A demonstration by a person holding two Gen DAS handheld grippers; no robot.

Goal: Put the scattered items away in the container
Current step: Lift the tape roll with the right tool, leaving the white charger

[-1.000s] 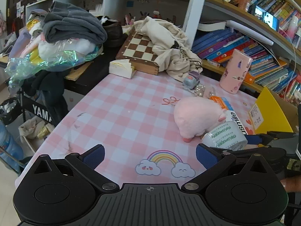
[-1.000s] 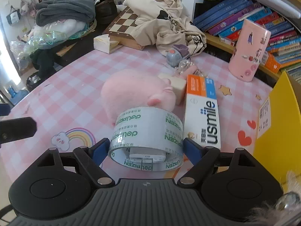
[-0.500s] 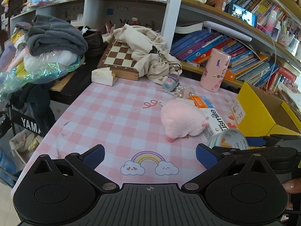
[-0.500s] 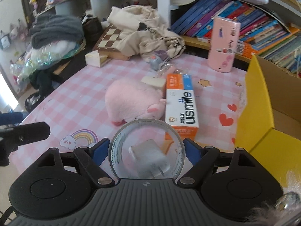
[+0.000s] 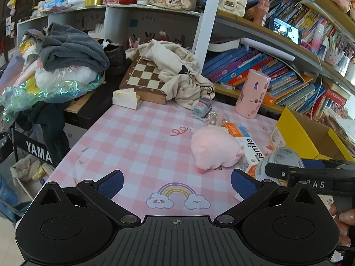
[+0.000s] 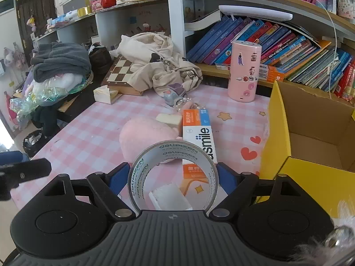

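My right gripper (image 6: 173, 176) is shut on a roll of clear tape (image 6: 142, 166) and holds it above the pink checked table, left of the open yellow cardboard box (image 6: 306, 146). The tape also shows in the left wrist view (image 5: 281, 157). A white plug (image 6: 169, 199) lies on the table under the roll. A pink plush toy (image 5: 213, 149), an orange and white usmile box (image 6: 197, 130) and a cream block (image 6: 168, 119) lie mid-table. My left gripper (image 5: 176, 182) is open and empty above the rainbow print near the front edge.
A pink cylinder (image 6: 244, 71), a small grey toy (image 5: 200, 108) and beads sit at the back. A chessboard (image 5: 144, 77), cream cloth and a tissue box (image 5: 125, 98) lie at the back left. Bookshelves stand behind. Piled clothes lie left of the table.
My right gripper has lifted the tape roll off the table and tilted it, so the plug beneath shows through its ring. Both grippers have pulled back and up; the yellow box has come into view.
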